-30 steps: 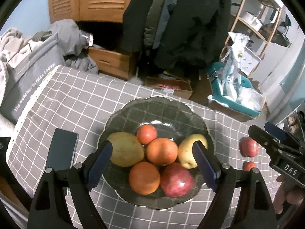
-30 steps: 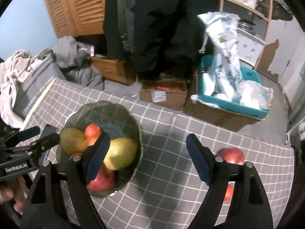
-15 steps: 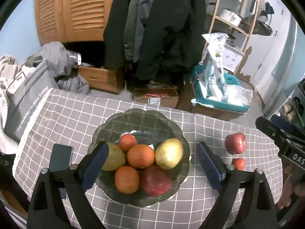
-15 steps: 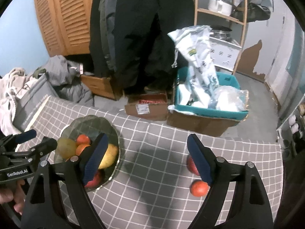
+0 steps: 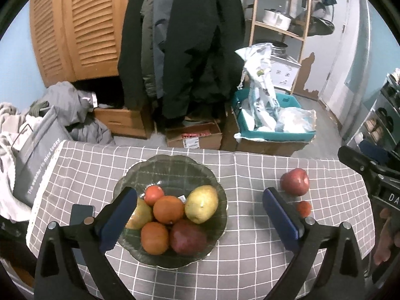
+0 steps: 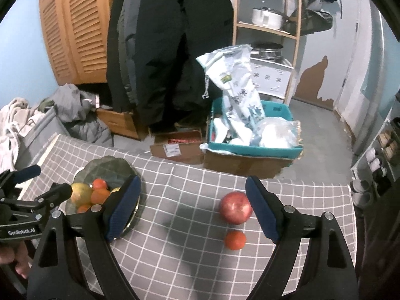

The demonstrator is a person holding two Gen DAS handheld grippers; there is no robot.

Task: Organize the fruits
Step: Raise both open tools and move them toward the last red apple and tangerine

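Task is looking mostly done, by my read: six fruits are sitting in the dark glass bowl (image 5: 170, 172) at lower centre of the left wrist view; a yellow pear (image 5: 201, 203), two oranges, a small tomato, a dark red apple (image 5: 187, 236) and a greenish fruit partly behind the left claw (image 5: 200, 220); still left out on the checked bench (image 5: 250, 257) are a red apple (image 6: 235, 207) and a small orange fruit (image 6: 235, 240), lying just beside each other at lower right of centre in the right wrist view, well apart from the bowl.

Left claw's jaws are opening, nothing btwn them; right claw (image 6: 192, 207) is standing apart, empty, w/ the loose apple showing just beside its right pad.

Hard to make out: the greenish fruit's type; near bench edge is cut off; a dark flat item at lower left is half hidden behind the claw arm.
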